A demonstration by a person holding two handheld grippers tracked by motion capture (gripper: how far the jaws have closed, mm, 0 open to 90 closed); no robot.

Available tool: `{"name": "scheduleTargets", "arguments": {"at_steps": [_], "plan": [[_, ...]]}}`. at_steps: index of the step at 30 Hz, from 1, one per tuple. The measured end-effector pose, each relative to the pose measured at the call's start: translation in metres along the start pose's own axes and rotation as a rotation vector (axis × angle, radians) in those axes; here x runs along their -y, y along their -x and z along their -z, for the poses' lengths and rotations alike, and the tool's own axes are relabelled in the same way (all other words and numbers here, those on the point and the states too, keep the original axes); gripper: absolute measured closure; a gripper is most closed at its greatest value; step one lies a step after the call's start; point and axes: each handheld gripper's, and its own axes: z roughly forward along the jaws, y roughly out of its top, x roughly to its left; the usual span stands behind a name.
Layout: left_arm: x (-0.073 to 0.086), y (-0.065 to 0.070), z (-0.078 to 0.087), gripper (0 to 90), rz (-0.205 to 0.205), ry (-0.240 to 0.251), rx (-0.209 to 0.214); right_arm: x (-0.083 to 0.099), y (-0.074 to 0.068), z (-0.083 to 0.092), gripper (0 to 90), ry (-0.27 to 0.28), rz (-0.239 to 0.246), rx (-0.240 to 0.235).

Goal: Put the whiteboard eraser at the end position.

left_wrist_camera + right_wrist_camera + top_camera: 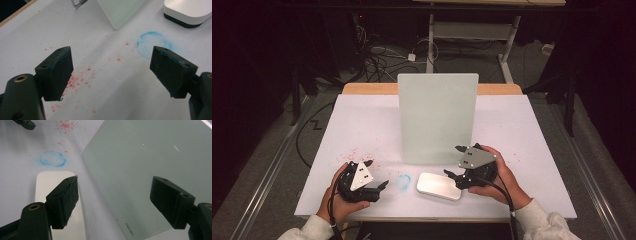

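Note:
A white block with a dark base (439, 185) lies flat on the white table sheet (522, 150), just in front of an upright pale-green board (438, 117). My right gripper (454, 160) hovers at the block's right end, open, with nothing between its pads. In the right gripper view its jaws (115, 200) frame the board (150, 157), and the block (50, 185) lies below the left one. My left gripper (378, 173) rests at the front left, open and empty. Its jaws (112, 67) stand wide over the sheet, toward a blue chalky ring (152, 43).
The blue ring (403, 181) sits between the two grippers, left of the block. Red specks (354, 152) are scattered near the left gripper. A metal foot (78, 3) props the board from behind. The table's front edge runs just below both hands.

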Motion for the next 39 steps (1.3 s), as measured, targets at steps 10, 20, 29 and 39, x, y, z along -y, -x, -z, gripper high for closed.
{"name": "scheduleTargets", "arguments": {"at_steps": [10, 20, 29, 39], "plan": [[0.001, 0.0, 0.001, 18.0, 0.001, 0.003, -0.001, 0.005, 0.006, 0.013, 22.9, 0.014, -0.003, 0.07], [-0.001, 0.002, 0.0, 18.0, -0.011, 0.002, 0.001, 0.018, 0.017, 0.026, 20.5, 0.01, -0.031, 0.173], [-0.002, 0.002, 0.0, 18.0, -0.01, 0.003, 0.0, 0.03, 0.021, 0.036, 18.2, 0.015, -0.055, 0.234], [-0.002, 0.003, 0.001, 18.0, -0.011, 0.006, -0.002, 0.051, 0.023, 0.045, 17.9, 0.005, -0.098, 0.273]]}}
